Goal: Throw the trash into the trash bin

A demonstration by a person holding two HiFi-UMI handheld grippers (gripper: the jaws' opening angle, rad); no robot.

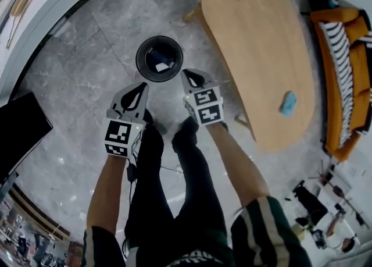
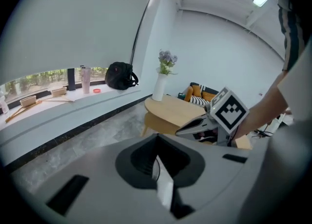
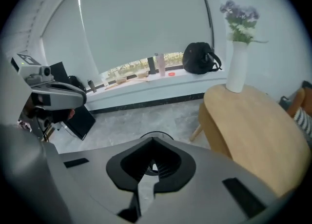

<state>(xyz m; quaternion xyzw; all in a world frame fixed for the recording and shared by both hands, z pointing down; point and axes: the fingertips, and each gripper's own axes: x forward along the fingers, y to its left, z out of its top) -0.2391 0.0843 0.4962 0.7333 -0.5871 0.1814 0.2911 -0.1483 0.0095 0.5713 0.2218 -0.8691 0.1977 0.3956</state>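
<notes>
A round black trash bin [image 1: 160, 57] stands on the grey stone floor, with a white scrap [image 1: 164, 65] lying inside it. Both grippers hang just short of it, above the person's legs. My left gripper [image 1: 142, 87] is shut with nothing in it, below and left of the bin. Right beside the bin's lower right rim, my right gripper [image 1: 189, 74] is also shut and empty. In the right gripper view the bin's rim [image 3: 155, 133] peeks over the closed jaws [image 3: 152, 138]. The left gripper view shows its own jaws [image 2: 157, 136] closed and the right gripper [image 2: 179, 132] beside them.
A long wooden table [image 1: 261, 56] stands right of the bin, with a blue crumpled thing [image 1: 288, 102] on it and a white vase [image 3: 236, 67] at its far end. An orange sofa [image 1: 343, 79] lies beyond. A black screen [image 1: 17, 135] stands at left. A black bag [image 2: 120, 75] sits on the sill.
</notes>
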